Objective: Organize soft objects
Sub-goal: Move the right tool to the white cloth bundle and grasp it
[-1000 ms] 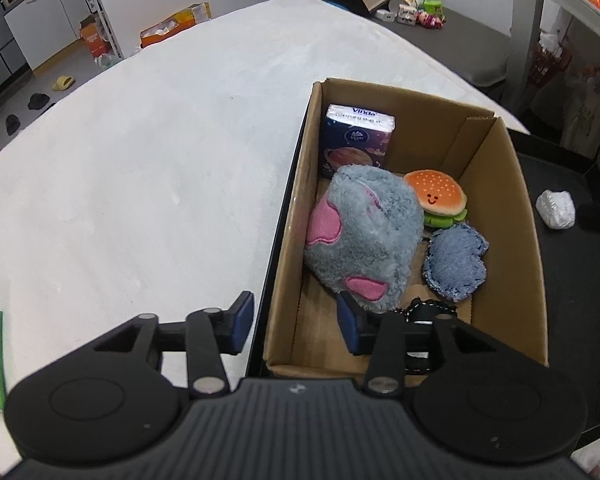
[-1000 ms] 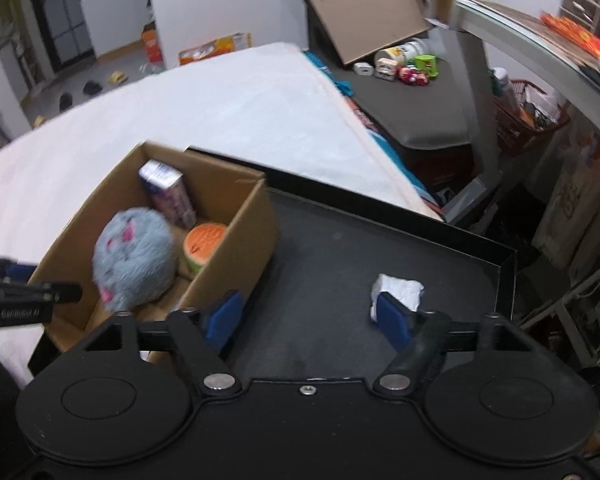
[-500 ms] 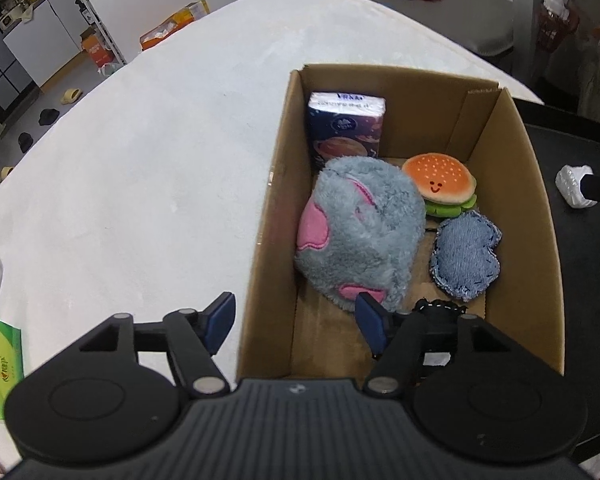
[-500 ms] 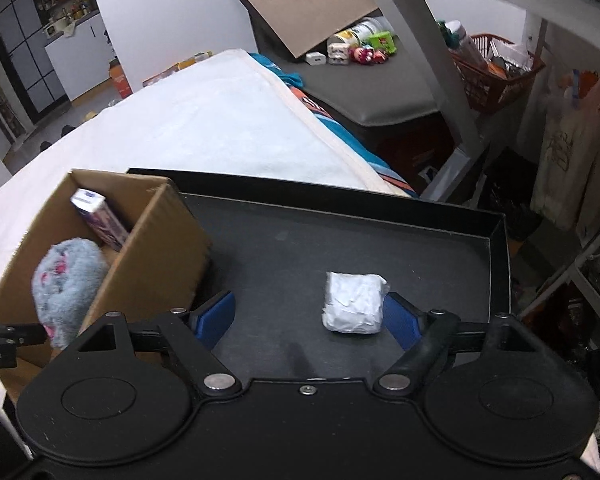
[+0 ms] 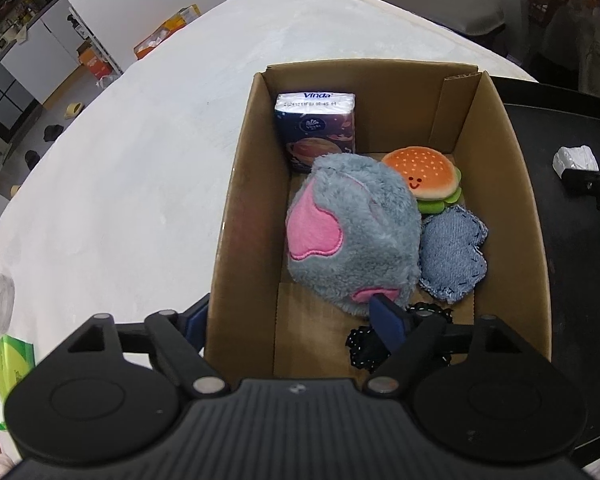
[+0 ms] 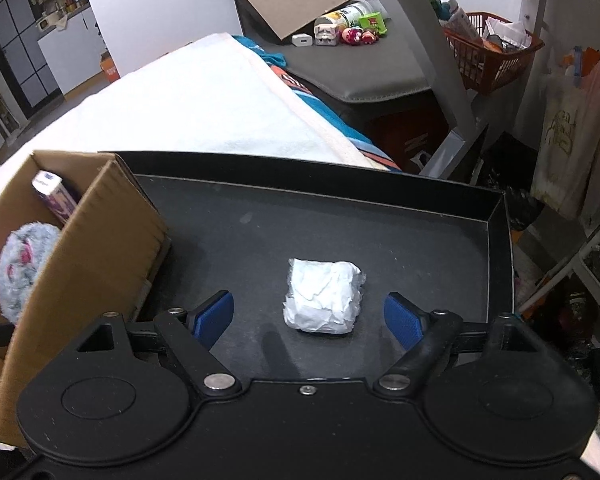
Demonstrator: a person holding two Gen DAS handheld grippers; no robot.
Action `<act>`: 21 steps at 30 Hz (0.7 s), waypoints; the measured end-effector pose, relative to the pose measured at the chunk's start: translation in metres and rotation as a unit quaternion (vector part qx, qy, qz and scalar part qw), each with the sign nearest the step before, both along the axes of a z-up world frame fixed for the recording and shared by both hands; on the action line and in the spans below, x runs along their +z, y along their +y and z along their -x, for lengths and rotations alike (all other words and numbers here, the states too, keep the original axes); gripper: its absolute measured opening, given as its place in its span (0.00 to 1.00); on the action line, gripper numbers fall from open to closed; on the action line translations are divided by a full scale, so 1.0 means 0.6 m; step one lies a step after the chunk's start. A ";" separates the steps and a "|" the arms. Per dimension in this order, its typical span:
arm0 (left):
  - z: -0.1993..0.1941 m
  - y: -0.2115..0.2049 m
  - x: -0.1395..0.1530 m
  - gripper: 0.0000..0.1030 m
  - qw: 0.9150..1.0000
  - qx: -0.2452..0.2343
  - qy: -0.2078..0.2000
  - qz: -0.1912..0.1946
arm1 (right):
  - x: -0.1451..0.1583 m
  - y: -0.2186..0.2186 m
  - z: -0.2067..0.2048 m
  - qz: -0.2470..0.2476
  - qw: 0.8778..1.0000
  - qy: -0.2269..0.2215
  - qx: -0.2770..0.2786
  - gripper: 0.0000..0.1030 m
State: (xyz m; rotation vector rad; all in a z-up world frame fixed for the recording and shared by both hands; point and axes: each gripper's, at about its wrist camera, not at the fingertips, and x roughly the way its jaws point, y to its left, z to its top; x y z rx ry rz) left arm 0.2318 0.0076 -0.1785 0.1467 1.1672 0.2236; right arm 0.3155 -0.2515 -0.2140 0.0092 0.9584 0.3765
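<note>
The brand name "Vinda" is printed in blue on the white top face of the tissue pack (image 5: pixel 315 128) standing in the cardboard box (image 5: pixel 496 184). Beneath it a stamped line of digits is seen, too small to be read surely. A small round Vinda emblem is borne on the dark front face. No other lettering can be read.

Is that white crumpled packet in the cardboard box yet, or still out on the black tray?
Out. The white packet lies on the black tray, beside the cardboard box, between the open right gripper pads, untouched.
</note>
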 end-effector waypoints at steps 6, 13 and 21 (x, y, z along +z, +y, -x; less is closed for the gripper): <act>-0.002 -0.002 0.002 0.78 1.000 -0.003 0.005 -0.004 | -0.007 -0.002 -0.001 -0.006 1.000 0.007 0.004 0.57; -0.001 -0.007 0.007 0.78 1.000 -0.013 -0.001 -0.009 | -0.006 -0.005 0.004 -0.006 1.000 0.014 0.008 0.38; 0.006 -0.002 0.008 0.78 1.000 -0.014 -0.007 -0.002 | 0.004 -0.006 0.014 0.001 1.000 0.013 0.006 0.36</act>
